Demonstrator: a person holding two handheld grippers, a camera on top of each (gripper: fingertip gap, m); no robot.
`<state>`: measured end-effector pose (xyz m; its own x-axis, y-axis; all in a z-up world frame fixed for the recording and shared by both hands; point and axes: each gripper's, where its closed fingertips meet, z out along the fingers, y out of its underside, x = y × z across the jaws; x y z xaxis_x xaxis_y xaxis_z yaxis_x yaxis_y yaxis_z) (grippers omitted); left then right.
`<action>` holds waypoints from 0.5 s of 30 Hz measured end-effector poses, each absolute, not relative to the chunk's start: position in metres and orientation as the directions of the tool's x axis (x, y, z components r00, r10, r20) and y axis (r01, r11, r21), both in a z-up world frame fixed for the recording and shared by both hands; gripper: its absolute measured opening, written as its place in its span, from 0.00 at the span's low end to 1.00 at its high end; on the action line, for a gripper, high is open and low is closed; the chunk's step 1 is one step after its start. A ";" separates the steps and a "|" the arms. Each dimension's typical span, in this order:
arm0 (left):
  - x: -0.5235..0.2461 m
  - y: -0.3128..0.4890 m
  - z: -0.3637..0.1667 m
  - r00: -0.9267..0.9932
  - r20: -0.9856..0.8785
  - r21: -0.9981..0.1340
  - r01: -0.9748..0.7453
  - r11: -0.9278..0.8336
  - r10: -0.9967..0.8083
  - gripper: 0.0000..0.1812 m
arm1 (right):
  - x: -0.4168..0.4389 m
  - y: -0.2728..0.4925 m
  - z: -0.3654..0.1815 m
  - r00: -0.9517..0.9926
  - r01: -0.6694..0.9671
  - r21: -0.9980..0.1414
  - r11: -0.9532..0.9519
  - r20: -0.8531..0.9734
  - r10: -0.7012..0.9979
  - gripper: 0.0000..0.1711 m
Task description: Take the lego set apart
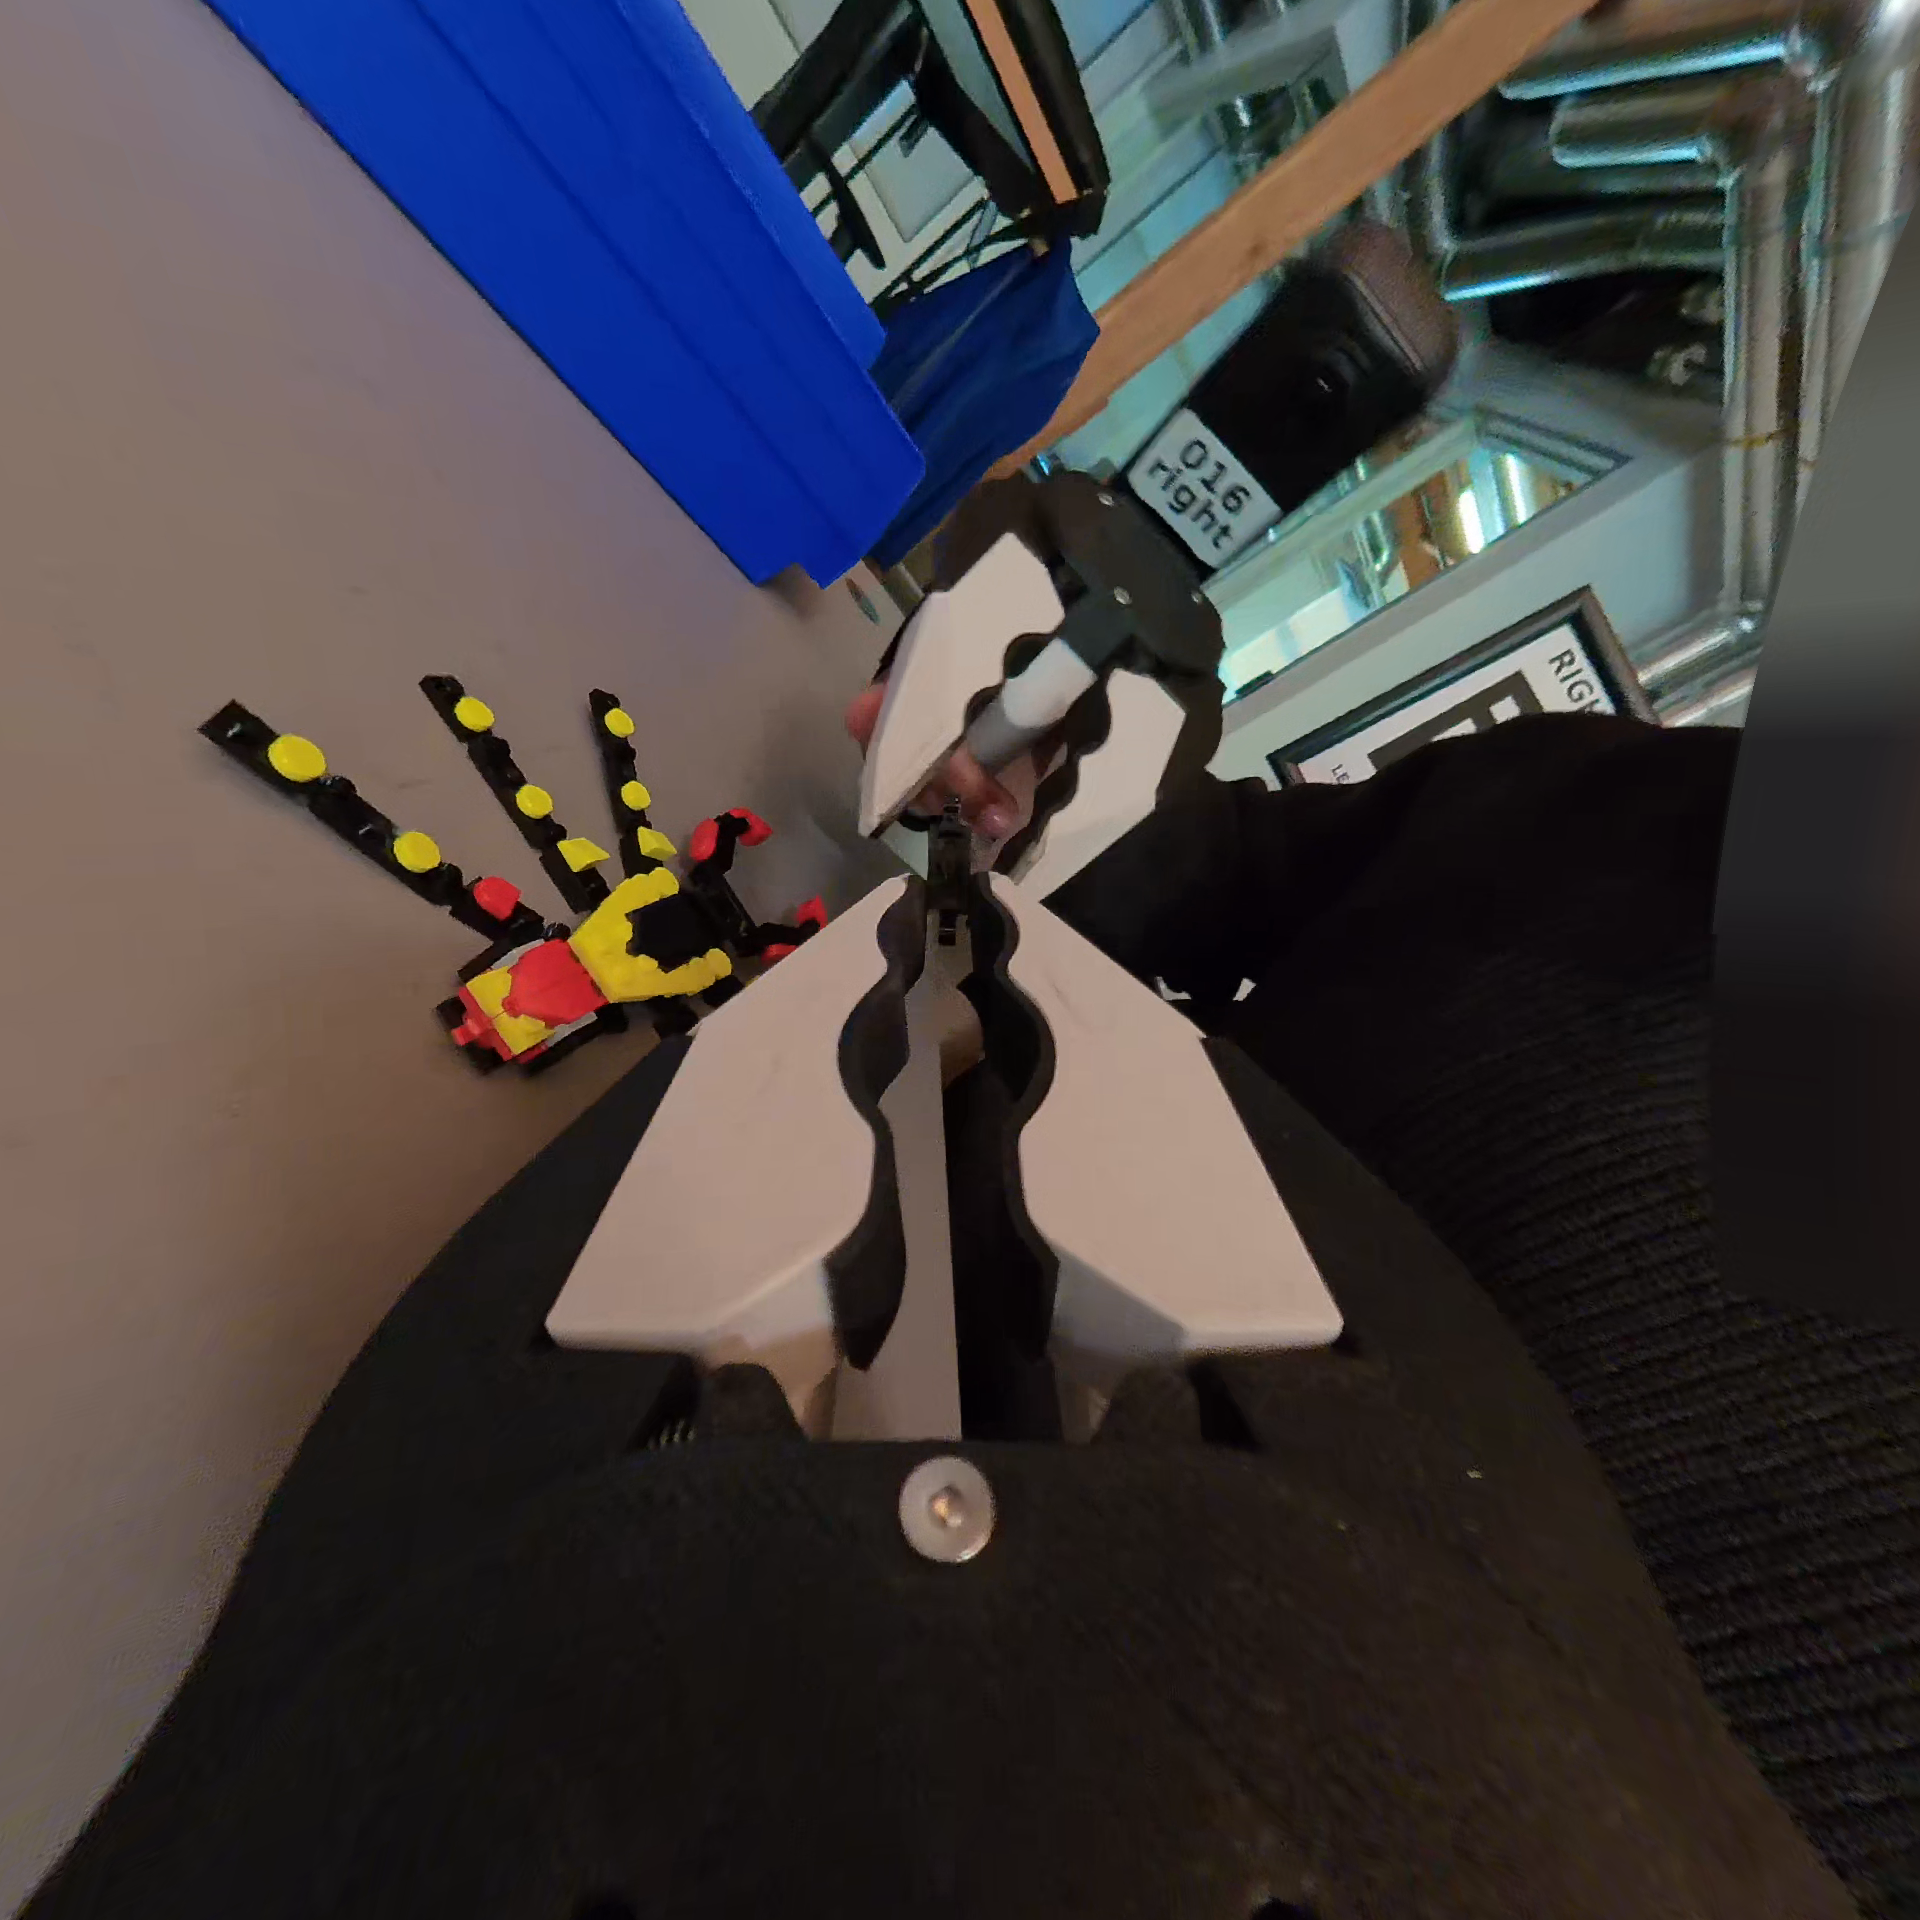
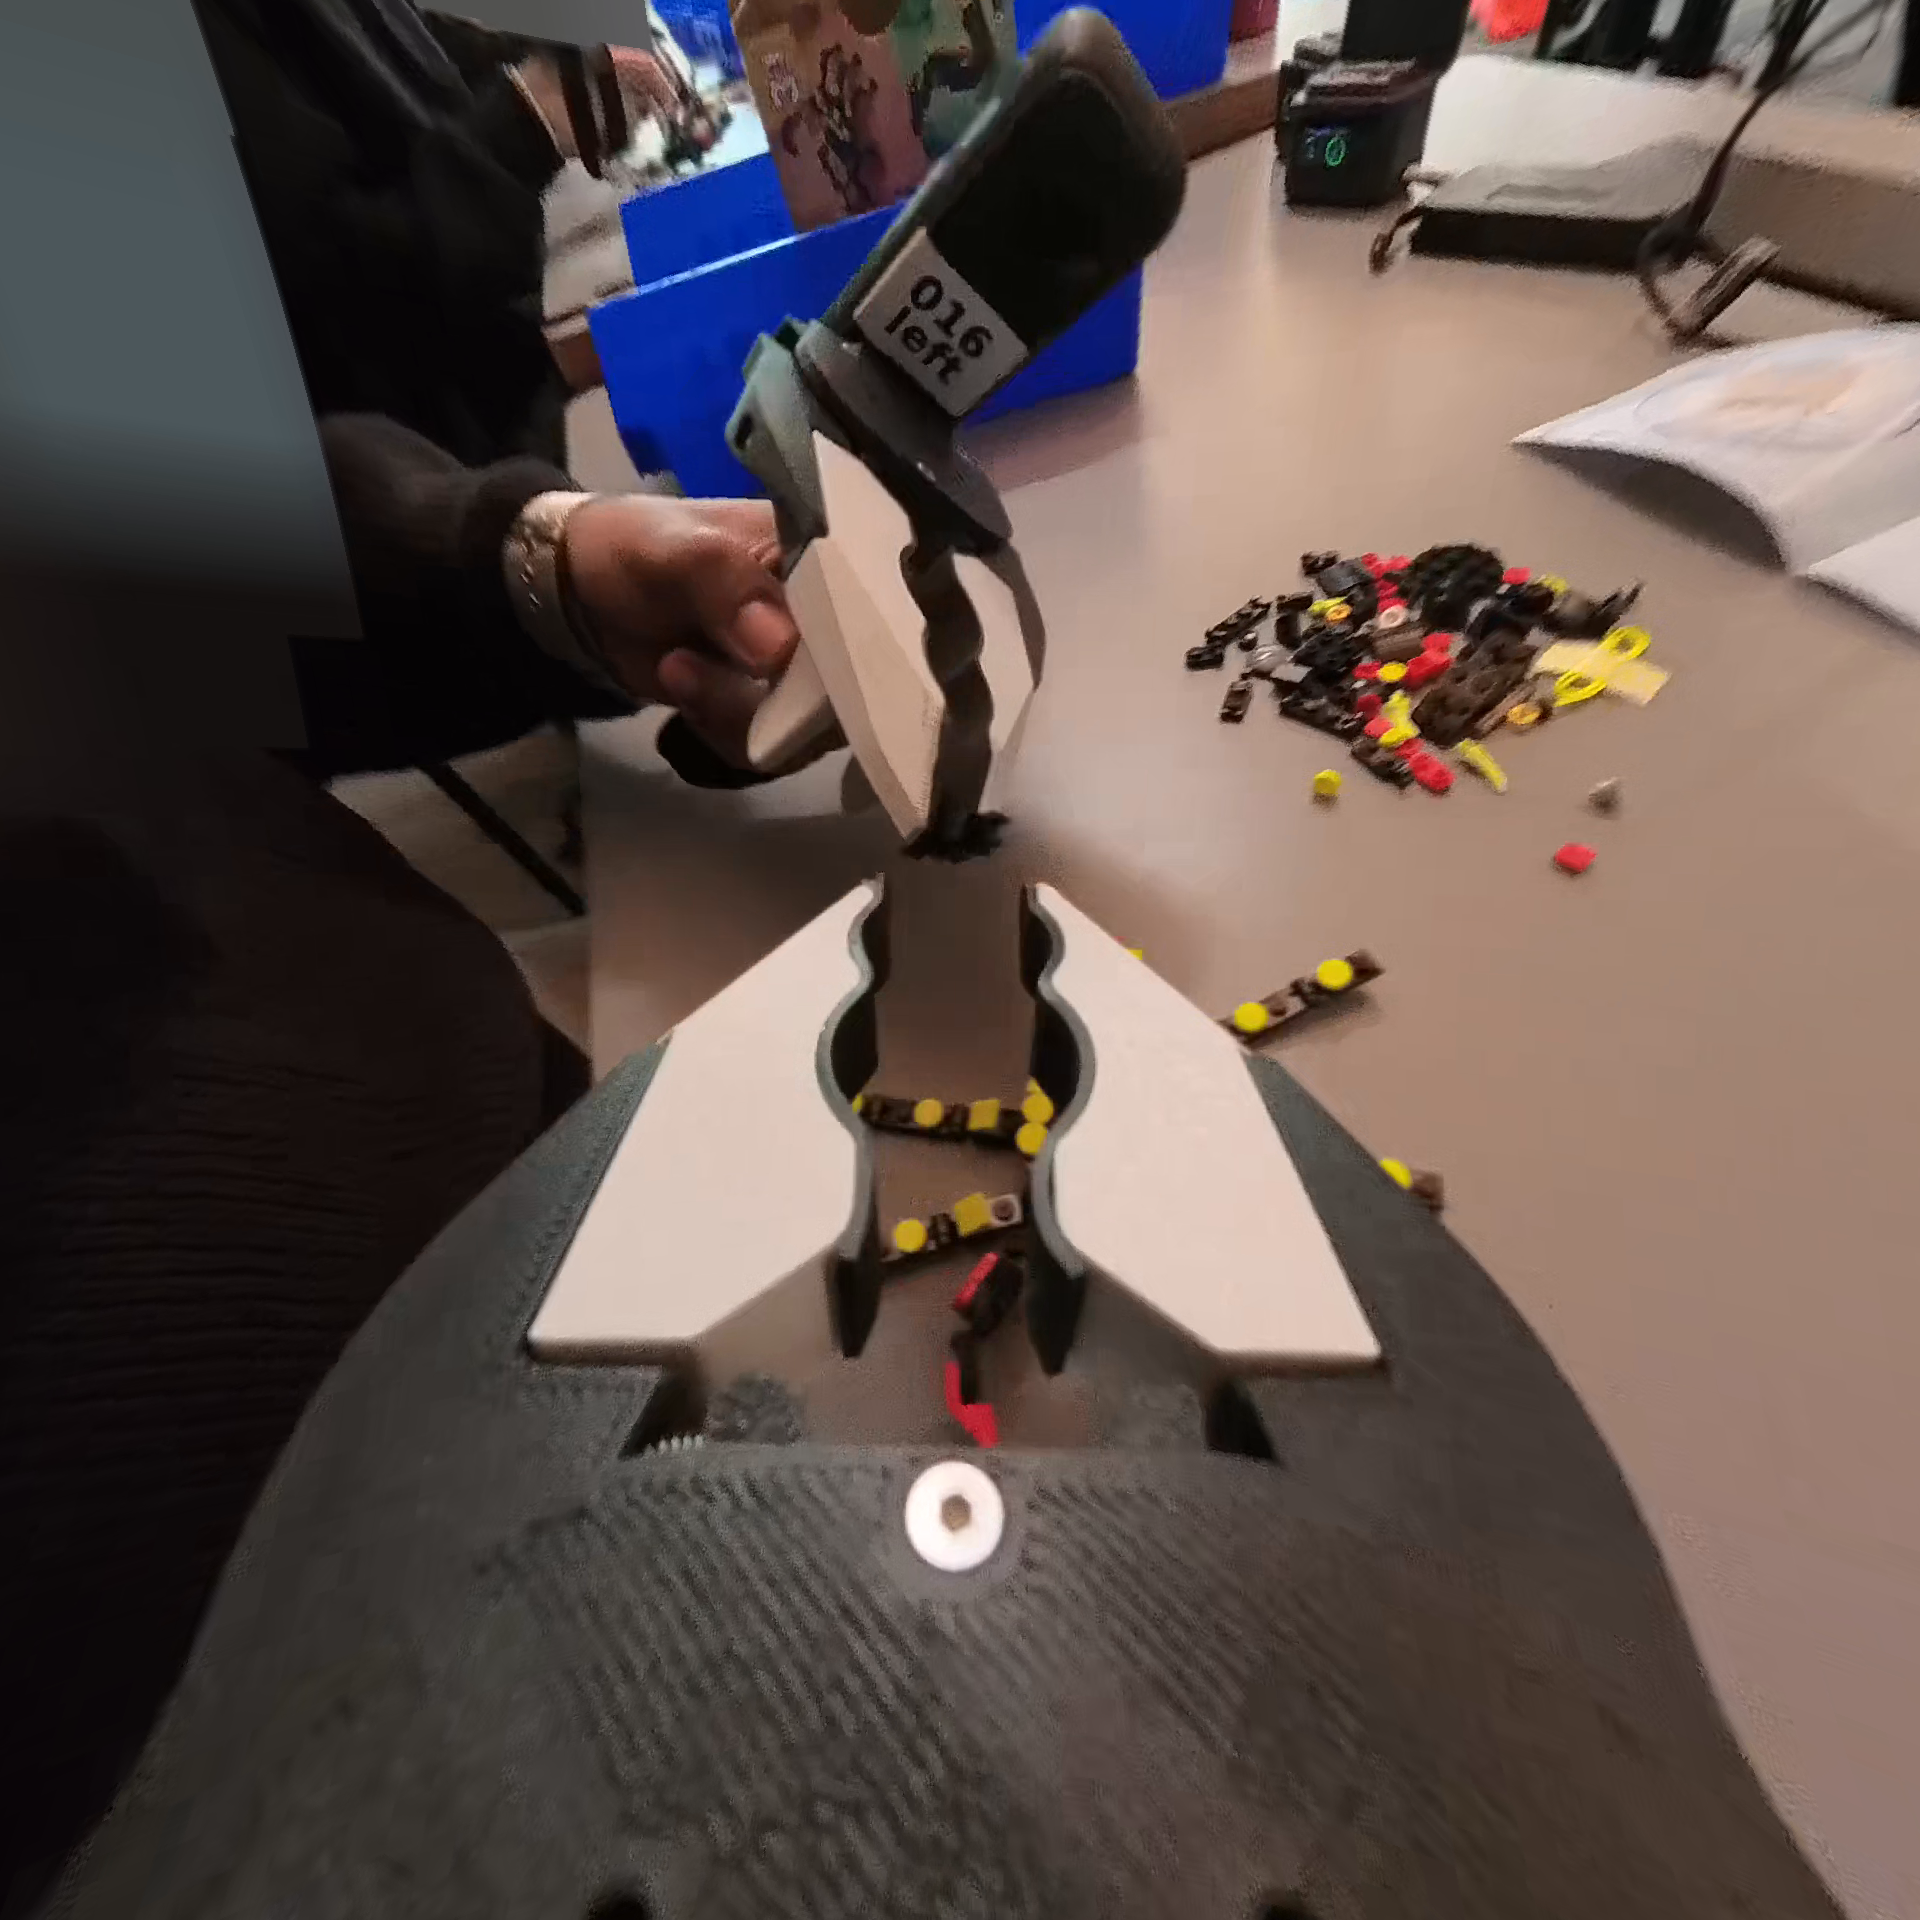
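Observation:
The lego model, a yellow, red and black body with long black strips carrying yellow studs, lies on the table. Its strips also show between and beside my right fingers in the right wrist view. My left gripper is shut on a small black lego piece and holds it above the table. In the right wrist view the left gripper pinches that piece. My right gripper is open and empty, its tips just short of the piece. It faces the left gripper in the left wrist view.
A pile of loose black, red and yellow pieces lies at the right, with single bits near it. A blue bin stands at the back. A booklet and a black device lie farther right. Only a small space, under 4 cm, lies between the two pairs of fingers.

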<state>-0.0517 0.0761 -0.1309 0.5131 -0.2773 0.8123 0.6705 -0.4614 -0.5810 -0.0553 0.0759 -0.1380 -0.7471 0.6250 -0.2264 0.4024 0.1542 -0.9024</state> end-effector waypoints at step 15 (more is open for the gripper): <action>-0.030 0.074 -0.140 0.695 0.647 -0.731 0.448 -0.514 -0.313 0.03 | -0.041 0.070 -0.137 -0.759 0.526 -0.848 0.064 -0.434 0.485 0.05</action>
<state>-0.0304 0.0737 -0.1405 0.6955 -0.3134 0.6466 0.4483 -0.5140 -0.7313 -0.0408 0.0697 -0.1367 -0.7591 0.4849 -0.4344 0.5260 0.0637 -0.8481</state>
